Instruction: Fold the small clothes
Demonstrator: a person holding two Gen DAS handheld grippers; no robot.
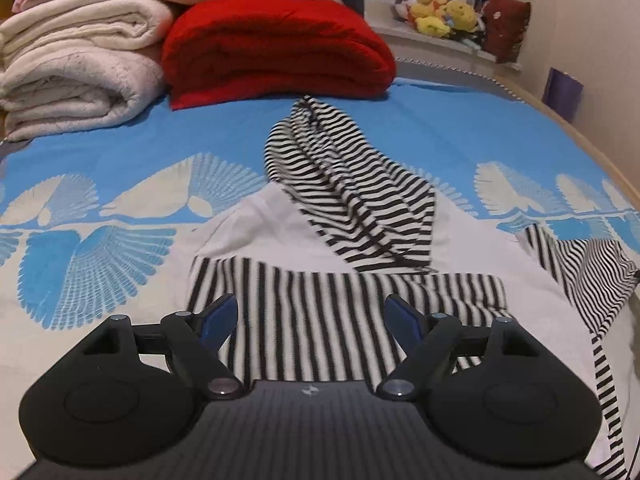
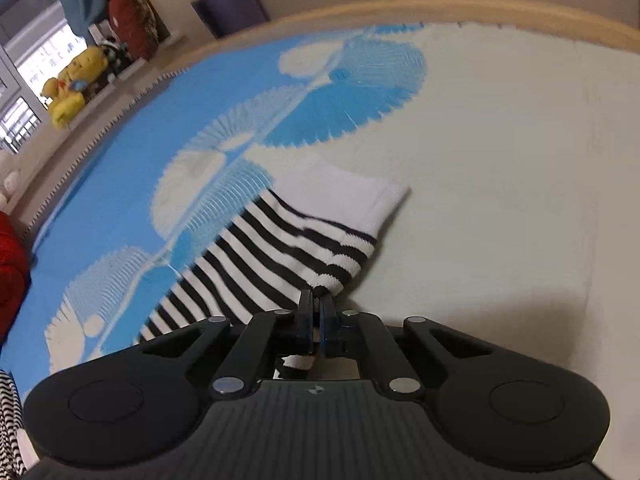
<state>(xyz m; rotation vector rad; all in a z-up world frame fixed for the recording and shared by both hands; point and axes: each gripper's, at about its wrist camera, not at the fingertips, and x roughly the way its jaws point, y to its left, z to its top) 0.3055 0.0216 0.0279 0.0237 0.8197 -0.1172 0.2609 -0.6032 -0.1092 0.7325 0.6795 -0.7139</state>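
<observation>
A black-and-white striped garment with white panels [image 1: 320,320] lies on the blue and white bedspread [image 1: 120,152]. One striped sleeve [image 1: 340,184] is folded over its white middle. My left gripper [image 1: 310,318] is open and empty, just above the garment's striped near edge. In the right wrist view, my right gripper [image 2: 316,312] is shut on the striped edge of a sleeve [image 2: 280,252] with a white cuff [image 2: 352,196], held off the bed. That lifted sleeve also shows at the right of the left wrist view [image 1: 592,280].
A red folded blanket [image 1: 276,48] and a stack of cream blankets [image 1: 76,60] lie at the far end of the bed. Yellow plush toys [image 1: 440,12] sit on the window sill. A wooden bed rail [image 2: 440,4] runs along the right side.
</observation>
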